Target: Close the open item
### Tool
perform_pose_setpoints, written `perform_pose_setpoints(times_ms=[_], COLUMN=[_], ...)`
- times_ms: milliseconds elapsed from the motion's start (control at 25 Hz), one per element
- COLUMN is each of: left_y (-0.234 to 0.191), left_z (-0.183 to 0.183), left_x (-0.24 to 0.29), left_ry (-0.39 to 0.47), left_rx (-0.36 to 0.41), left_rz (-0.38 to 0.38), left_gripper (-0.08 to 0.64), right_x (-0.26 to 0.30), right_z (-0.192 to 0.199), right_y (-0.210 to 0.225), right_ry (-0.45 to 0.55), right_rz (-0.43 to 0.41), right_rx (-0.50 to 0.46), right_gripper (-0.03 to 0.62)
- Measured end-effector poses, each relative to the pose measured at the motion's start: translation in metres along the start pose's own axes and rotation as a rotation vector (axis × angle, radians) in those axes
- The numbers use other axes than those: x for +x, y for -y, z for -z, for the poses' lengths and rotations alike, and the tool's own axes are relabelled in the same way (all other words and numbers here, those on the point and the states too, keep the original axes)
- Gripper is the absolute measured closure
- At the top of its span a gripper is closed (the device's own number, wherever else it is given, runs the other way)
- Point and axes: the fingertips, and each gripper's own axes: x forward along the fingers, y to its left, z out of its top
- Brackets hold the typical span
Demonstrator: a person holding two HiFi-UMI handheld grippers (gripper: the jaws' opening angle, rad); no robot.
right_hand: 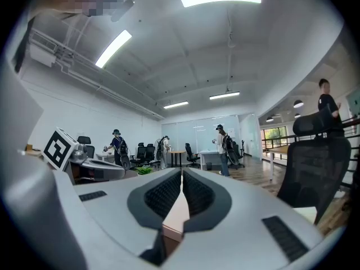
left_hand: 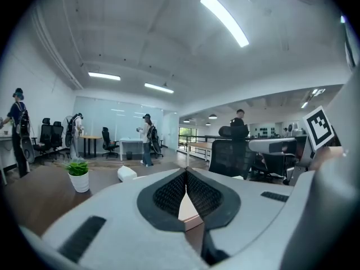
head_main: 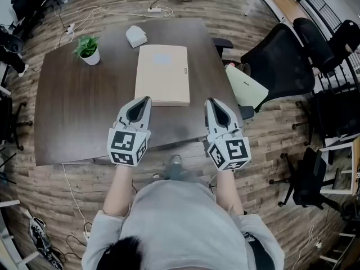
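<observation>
A flat beige box [head_main: 162,73] lies in the middle of the dark wooden table [head_main: 73,111], with its lid down flat. My left gripper [head_main: 145,99] hovers at the box's near left corner, jaws shut and holding nothing. My right gripper [head_main: 210,101] is just right of the box's near right corner, also shut and empty. In the left gripper view the gripper [left_hand: 185,170] has its pads pressed together, with a sliver of the box [left_hand: 188,212] showing below them. In the right gripper view the gripper [right_hand: 181,170] looks the same, above a strip of the box [right_hand: 175,218].
A small potted plant [head_main: 88,49] stands at the table's far left and a white object [head_main: 135,36] lies behind the box. Black office chairs [head_main: 278,61] stand to the right of the table. People stand in the room beyond.
</observation>
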Motion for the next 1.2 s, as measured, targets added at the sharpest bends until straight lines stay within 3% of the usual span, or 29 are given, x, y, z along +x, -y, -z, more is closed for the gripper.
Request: perform_pose_setpoints(times_ms=[480,1200], left_y=[-0.015,-0.007], left_z=[-0.036,-0.071], left_x=[-0.08,-0.14], left_ry=[0.131,0.25], left_rx=[-0.03,-0.052], left_rz=[-0.077,-0.07], left_gripper=[0.551,0.551], right_x=[-0.036,-0.079], right_z=[-0.02,-0.05], right_y=[-0.041,-0.066], right_ry=[0.031,0.111], right_rz=[0.006,0.04], right_rx=[-0.042,-0.042], right_gripper=[0.578,0.578])
